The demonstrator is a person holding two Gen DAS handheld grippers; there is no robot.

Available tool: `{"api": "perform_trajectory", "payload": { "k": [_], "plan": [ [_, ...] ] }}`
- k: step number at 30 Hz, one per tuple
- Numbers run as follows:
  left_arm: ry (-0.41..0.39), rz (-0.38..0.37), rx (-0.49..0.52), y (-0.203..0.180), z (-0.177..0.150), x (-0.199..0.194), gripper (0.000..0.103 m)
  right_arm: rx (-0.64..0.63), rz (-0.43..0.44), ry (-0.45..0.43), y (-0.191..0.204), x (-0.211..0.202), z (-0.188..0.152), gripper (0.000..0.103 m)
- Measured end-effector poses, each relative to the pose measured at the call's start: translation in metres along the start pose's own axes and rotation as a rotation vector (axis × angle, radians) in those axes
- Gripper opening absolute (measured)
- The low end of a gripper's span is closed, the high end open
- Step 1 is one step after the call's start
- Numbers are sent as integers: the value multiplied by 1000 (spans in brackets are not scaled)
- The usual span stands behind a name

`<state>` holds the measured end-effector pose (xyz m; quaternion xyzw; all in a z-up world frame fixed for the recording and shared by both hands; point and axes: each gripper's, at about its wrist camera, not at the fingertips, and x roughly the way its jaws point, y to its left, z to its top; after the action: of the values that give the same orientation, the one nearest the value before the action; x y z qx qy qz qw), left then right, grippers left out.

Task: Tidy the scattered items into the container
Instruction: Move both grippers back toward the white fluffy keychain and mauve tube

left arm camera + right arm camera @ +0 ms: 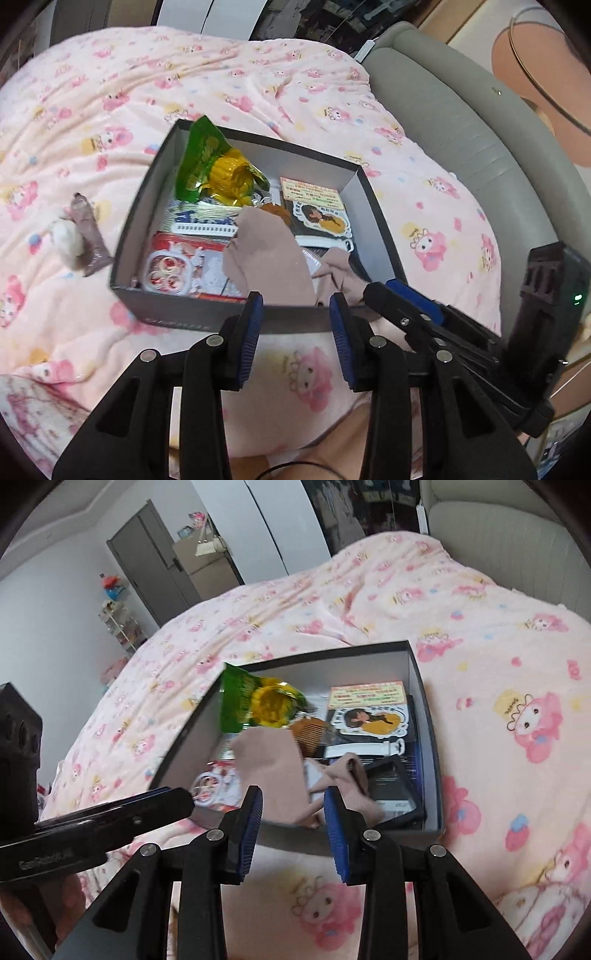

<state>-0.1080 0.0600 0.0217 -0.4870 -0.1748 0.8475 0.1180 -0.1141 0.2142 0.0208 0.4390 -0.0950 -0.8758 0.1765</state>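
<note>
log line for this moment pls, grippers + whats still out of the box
left gripper: open, empty | right gripper: open, empty | box: socks in | plush toy: on blanket, outside box

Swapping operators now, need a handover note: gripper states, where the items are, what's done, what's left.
Left gripper: jaws open, empty, just short of the near wall of the dark grey cardboard box.
Right gripper: jaws open, empty, at the same near wall.
Box sits on the pink cartoon-print blanket.
Done: the box already holds the green and yellow snack packet, the beige socks, the cartoon-girl sticker card, the brown comb and the red and white packet of rings.
Left: the small brown and white plush toy lies on the blanket, left of the box.
</note>
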Motion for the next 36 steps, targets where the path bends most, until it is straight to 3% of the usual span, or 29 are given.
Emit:
{"api": "perform_trajectory", "payload": {
  "k": [6,12,14,20,25,30,32,34,36],
  "plan": [
    [4,18,20,8,-13,-15,37,-23,47,-6,31,-9,-6,31],
    [-13,25,-3,38,-26,-41,37,-78,48,9,72,-11,-18,31],
    [-28,29,-16,53,-32,-51,37,-96,85,29,86,-6,-20,31],
    [-44,51,-100,106,-44,-61,37,-180,159,110,132,23,-28,31],
    [-84,53,-246,170,-19,-60,37,-253,198,132,177,56,-4,31],
    [-55,98,-439,245,18,-36,45,-315,152,155,216,105,27,31],
    [-24,129,-509,271,32,-17,47,-360,43,192,226,133,37,31],
    [37,107,-571,293,43,9,49,-355,-33,181,228,152,48,31],
    [78,82,-591,302,49,26,49,-321,-31,190,224,163,59,31]
  ]
}}
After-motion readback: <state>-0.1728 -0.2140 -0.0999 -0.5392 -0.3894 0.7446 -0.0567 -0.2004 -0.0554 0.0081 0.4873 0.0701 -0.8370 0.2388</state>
